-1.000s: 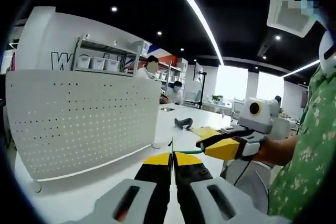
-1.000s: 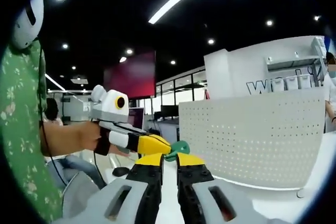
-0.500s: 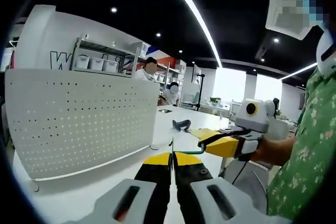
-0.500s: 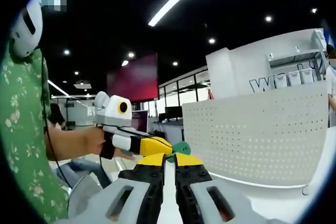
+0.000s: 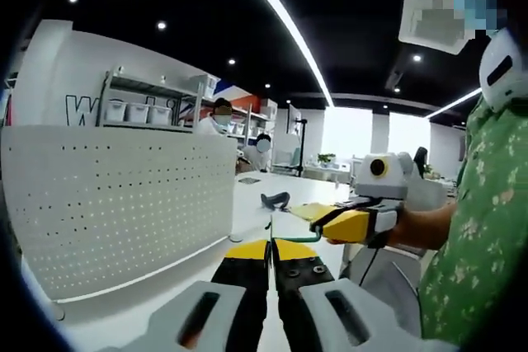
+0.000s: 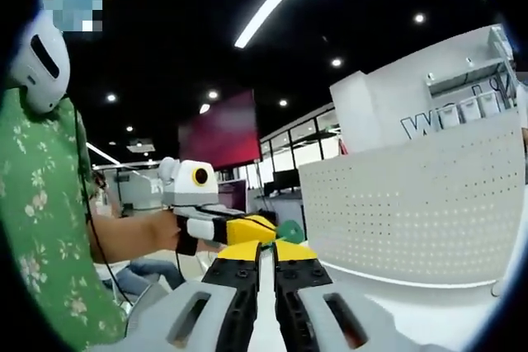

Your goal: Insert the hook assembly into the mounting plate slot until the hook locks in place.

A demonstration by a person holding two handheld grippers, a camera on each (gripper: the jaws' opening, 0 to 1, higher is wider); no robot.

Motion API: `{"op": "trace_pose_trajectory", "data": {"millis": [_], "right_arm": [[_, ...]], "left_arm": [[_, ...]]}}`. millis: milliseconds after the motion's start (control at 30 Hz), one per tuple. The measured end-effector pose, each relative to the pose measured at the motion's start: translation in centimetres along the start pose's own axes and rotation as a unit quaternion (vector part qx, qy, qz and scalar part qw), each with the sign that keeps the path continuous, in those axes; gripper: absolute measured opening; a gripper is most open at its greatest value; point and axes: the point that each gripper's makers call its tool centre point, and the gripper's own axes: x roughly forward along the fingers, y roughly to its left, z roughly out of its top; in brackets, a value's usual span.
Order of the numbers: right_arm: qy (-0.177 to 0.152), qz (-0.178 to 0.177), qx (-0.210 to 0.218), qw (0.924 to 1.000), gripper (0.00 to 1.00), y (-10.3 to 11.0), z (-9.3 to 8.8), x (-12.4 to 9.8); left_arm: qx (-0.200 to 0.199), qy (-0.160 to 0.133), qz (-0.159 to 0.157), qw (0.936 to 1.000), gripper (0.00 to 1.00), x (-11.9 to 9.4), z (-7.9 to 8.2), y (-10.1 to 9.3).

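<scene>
Both grippers are being held up in the air above the white worktop (image 5: 272, 195), facing each other.

The left gripper (image 5: 270, 246) is showing its yellow-tipped jaws pressed together, pinching a thin green wire-like piece, the stem of the green hook assembly (image 5: 290, 237), which is running from its tips across to the right gripper (image 5: 323, 227). In the right gripper view, the right gripper (image 6: 266, 246) is also showing jaws pressed together, and the rounded green plastic end of the hook is sitting just above its tips, touching the tip of the left gripper (image 6: 268, 225). Whether the right jaws are actually clamping it, I cannot tell.

The white perforated metal mounting plate (image 5: 115, 204) is standing upright near the worktop's far edge, apart from the hook.

Judgement: the hook is looking light, small and stiff, with a thin stem that could twist or slip between the pads. Best hold is probably on the thicker green body, leaving the insertion end free for the slot.
</scene>
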Motion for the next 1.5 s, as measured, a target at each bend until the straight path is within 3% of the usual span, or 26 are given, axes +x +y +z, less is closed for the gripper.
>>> {"op": "trace_pose_trajectory", "data": {"millis": [333, 800, 1000, 1267, 1400, 1500], "right_arm": [[0.006, 0.054, 0.022, 0.9983, 0.04, 1.6, -0.1, 0.0], [0.005, 0.075, 0.03, 0.9967, 0.03, 2.3, -0.1, -0.1], [-0.007, 0.097, 0.067, 0.993, 0.02, 2.7, 0.3, -0.2], [-0.006, 0.103, 0.113, 0.9882, 0.01, 2.9, 0.4, -0.1], [-0.008, 0.101, 0.134, 0.9858, 0.01, 2.6, 0.2, -0.1], [-0.009, 0.099, 0.144, 0.9845, 0.01, 2.5, 0.1, -0.2]], "left_arm": [[0.007, -0.009, -0.043, 0.999, 0.02, -0.6, 0.2, -1.2], [0.01, -0.016, -0.065, 0.9977, 0.02, -0.6, 0.5, -1.8], [0.014, -0.023, -0.077, 0.9966, 0.02, -0.7, 0.7, -2.3], [0.04, -0.028, -0.07, 0.9964, 0.03, -0.4, 0.8, -2.4], [0.055, -0.02, -0.063, 0.9963, 0.04, -0.3, 0.5, -2.4], [0.088, -0.006, -0.05, 0.9948, 0.04, -0.1, 0.0, -2.3]]}}
